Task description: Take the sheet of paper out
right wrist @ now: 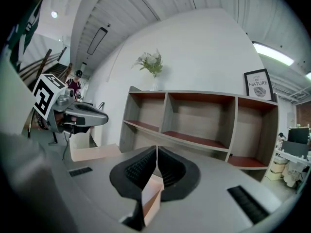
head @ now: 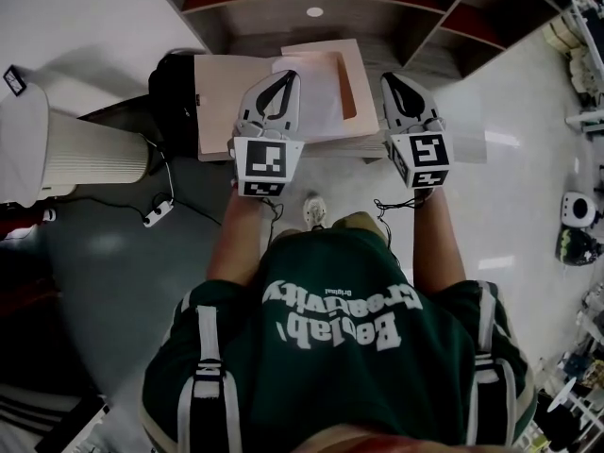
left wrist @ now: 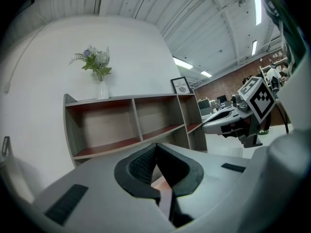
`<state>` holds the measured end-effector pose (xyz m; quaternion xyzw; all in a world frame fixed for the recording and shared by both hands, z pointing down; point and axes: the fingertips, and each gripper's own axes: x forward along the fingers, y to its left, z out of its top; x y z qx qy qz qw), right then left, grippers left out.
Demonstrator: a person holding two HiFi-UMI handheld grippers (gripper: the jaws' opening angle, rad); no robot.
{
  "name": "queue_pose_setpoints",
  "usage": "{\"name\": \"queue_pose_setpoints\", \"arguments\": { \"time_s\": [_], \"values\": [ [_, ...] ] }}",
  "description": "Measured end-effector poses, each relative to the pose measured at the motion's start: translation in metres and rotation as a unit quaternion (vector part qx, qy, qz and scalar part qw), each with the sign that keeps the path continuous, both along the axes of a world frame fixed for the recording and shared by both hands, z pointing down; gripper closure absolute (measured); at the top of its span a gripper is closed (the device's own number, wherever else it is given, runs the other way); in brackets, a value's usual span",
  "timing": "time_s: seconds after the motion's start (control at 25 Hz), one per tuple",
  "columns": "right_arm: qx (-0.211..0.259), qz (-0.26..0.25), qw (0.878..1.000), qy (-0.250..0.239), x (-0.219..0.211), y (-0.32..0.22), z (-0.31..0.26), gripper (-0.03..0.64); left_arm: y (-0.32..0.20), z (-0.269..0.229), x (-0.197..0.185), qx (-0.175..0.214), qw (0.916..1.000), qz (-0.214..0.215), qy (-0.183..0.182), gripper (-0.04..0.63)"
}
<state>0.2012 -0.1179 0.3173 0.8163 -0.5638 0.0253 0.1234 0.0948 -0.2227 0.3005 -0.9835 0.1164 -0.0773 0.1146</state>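
The left gripper [head: 284, 76] and right gripper [head: 394, 80] are held out ahead of the body, side by side and apart, both pointing almost level. Each one's jaws are pressed together at the tips with nothing seen pinched between them. The bare left forearm [head: 236, 239] and right forearm [head: 442, 239] reach forward, roughly parallel.

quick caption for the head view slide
Left tongs and right tongs, both shut, held at a table with a sheet and pink tray

Head view steeply down from above, gripper views level, facing shared shelf [right wrist: 194, 118]
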Motion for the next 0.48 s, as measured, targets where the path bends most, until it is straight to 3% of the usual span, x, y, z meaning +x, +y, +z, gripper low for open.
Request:
{"name": "queue_pose_setpoints", "arguments": {
  "time_s": [0.28, 0.48],
  "values": [
    [-0.019, 0.001, 1.000, 0.001, 0.015, -0.015, 0.010, 0.581, -0.020, 0.004, 0.015, -0.014, 0.9999, -0.003, 0.005, 0.577],
    [-0.024, -0.021, 0.999, 0.000, 0.022, -0.026, 0.016, 0.583, -0.031, 0.005, 0.016, -0.020, 0.9993, -0.030, 0.006, 0.577]
  ]
}}
